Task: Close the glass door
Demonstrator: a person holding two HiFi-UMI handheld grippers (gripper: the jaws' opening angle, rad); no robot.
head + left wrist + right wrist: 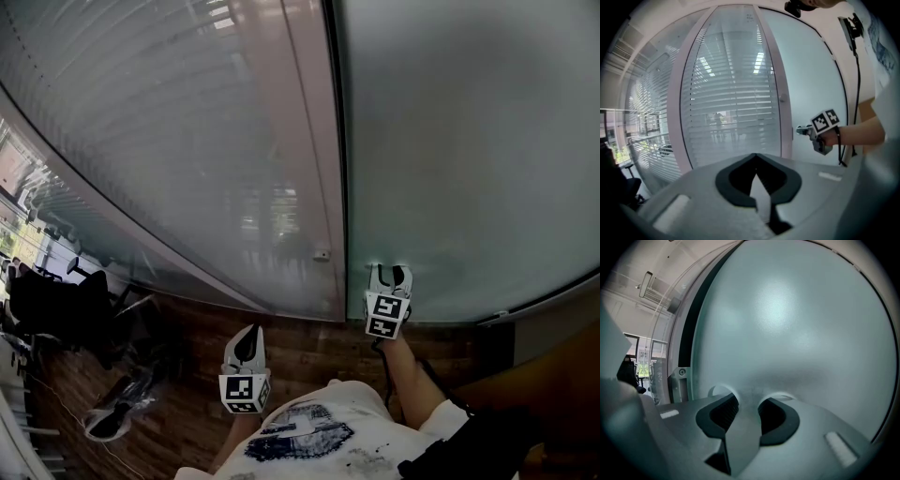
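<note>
Press with the right gripper (746, 401) as it stands — jaws partway spread, pinching nothing, both tips at or just short of the frosted glass door (797, 324) dead ahead; cannot tell whether touching. Push flat and steady through both tips rather than one, to avoid skidding on the smooth pane. Watch the dark strip (691, 333) left of the jaws, probably the gap yet to shut, with a small screwed bracket (682, 372) at its foot. Work near that edge of the panel, where a push likely counts most, and ease off before meeting the pale frame post (314, 141) left of the tips. Leave the left gripper (756, 164) out of it — jaws pressed together on nothing, well back from the slatted pane (731, 93) ahead. Holds the right forearm (408, 370) stretched forward from the body, gripper near level with a slight downward tip; carries the left lower and nearer the torso, over the wooden floor (309, 342).
</note>
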